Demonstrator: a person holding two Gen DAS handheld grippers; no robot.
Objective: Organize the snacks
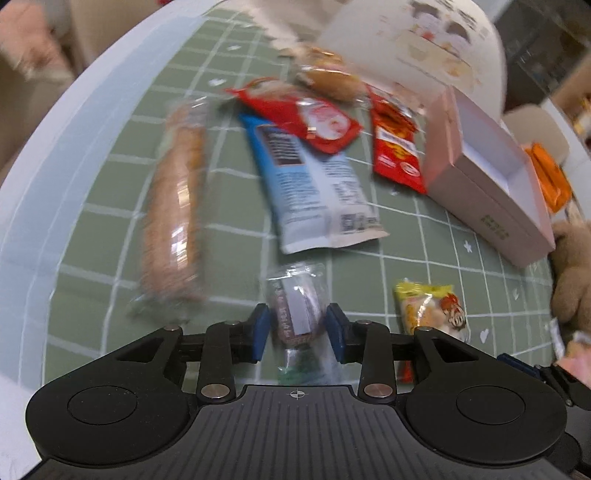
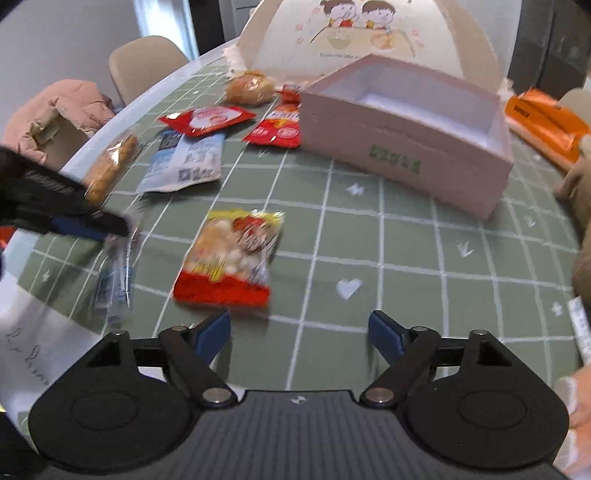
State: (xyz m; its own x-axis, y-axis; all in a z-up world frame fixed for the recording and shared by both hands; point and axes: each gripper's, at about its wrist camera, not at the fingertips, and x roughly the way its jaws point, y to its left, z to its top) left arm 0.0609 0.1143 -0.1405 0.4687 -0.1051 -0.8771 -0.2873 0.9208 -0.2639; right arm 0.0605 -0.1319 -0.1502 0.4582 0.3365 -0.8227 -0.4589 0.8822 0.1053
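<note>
My left gripper (image 1: 298,332) is low over the mat, pointing forward, fingers either side of a small clear-wrapped roll (image 1: 295,306). Pads sit close to the wrapper; contact is blurred, so I can't tell if it's gripped. The right wrist view shows that gripper (image 2: 110,225) coming in from the left edge, tilted down, with the roll (image 2: 114,280) just below its tip. My right gripper (image 2: 299,332) hovers level above bare mat, jaws wide apart, holding nothing.

The surface is a round white table (image 1: 48,155) with a green grid mat (image 2: 369,258), white lines, small hearts and stars. Beige chair (image 2: 144,62) and a pink jacket (image 2: 62,107) stand beyond the left rim.

Left to right on the mat: long brown biscuit stick (image 1: 173,206) in clear crinkly film; flat blue-white pouch (image 1: 317,184) with a barcode; glossy red sachet (image 1: 306,114) lying over the pouch's far end; round bun (image 1: 328,77) in clear wrap behind it; second red packet (image 1: 397,147) touching the box. A yellow-red bag (image 2: 232,258) of pale balls lies alone, just ahead of my right gripper. The pink box (image 2: 406,136) is open-topped cardboard, white inside, and a cartoon-printed lid (image 2: 369,33) stands up behind it. An orange case (image 2: 546,122) is right of the box, and a tan plush toy (image 1: 572,273) is at the far right edge.
</note>
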